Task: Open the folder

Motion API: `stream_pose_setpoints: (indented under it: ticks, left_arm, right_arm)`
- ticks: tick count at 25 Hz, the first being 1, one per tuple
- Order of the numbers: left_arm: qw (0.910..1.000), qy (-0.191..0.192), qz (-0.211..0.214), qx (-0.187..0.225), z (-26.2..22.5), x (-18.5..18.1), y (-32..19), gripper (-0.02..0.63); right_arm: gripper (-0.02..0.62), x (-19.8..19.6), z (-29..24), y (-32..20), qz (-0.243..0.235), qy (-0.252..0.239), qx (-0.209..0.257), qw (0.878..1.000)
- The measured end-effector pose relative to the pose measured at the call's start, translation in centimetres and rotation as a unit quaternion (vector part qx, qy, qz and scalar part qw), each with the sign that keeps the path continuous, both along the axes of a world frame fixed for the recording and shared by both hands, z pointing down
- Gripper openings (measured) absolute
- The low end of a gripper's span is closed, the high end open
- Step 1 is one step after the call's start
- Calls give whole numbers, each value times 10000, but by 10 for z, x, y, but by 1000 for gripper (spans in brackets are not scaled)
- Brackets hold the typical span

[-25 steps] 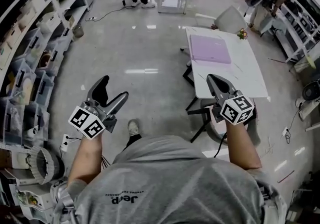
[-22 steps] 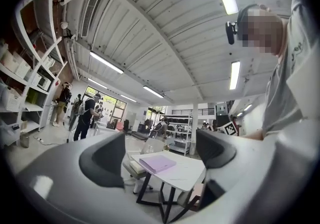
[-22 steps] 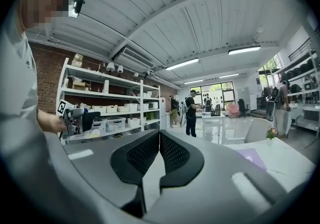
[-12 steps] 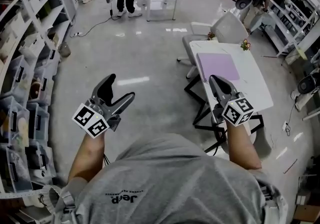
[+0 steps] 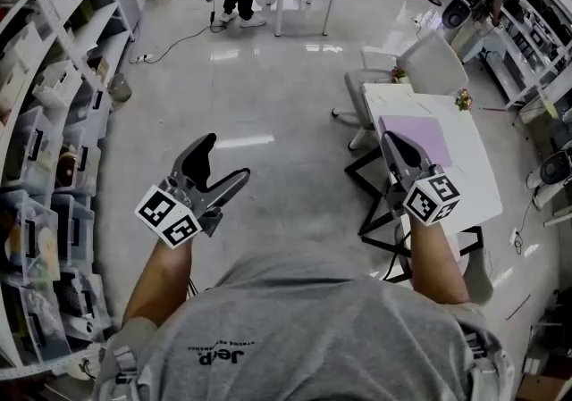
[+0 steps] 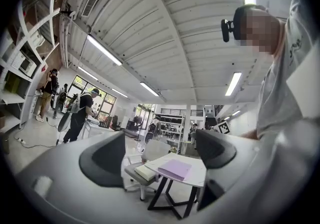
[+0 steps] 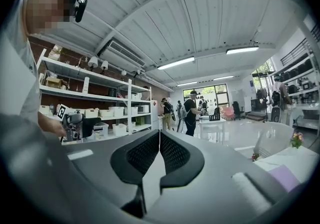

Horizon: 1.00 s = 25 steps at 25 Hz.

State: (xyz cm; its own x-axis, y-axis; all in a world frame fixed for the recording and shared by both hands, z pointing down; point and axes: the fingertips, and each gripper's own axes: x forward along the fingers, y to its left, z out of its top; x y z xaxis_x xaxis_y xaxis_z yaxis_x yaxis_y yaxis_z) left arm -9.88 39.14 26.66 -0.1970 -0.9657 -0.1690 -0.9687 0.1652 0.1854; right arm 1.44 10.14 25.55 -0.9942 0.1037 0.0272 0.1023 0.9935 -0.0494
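Hovering short of folder (image 5: 431, 140), left claw (image 5: 222, 162) spread, right claw (image 5: 390, 137) pinched together. Poking closed risks sliding it off tabletop (image 5: 474, 183).

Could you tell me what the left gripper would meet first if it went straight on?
Probably the chair, centred between its open jaws; the purple folder on the table sits just right. Depth unclear.
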Motion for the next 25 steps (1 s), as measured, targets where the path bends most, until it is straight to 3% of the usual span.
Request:
stream_pose_setpoints:
  ticks: [9, 17, 20, 25]
  left_arm:
    - [9992, 138, -303, -199, 15, -64, -38, 471]
    - [9949, 142, -962, -252, 14, -141, -128, 471]
    - [9928, 86, -1163, -278, 9, -163, -161, 471]
    - [9928, 202, -1137, -320, 12, -201, -201, 471]
  right_arm:
    - [6, -96, 22, -39, -461, 136, -189, 9987]
    - [6, -216, 34, -126, -1241, 131, -472, 9911]
    - [6, -250, 34, -149, -1593, 139, -375, 9864]
    - [6, -296, 41, -177, -1704, 128, -307, 9848]
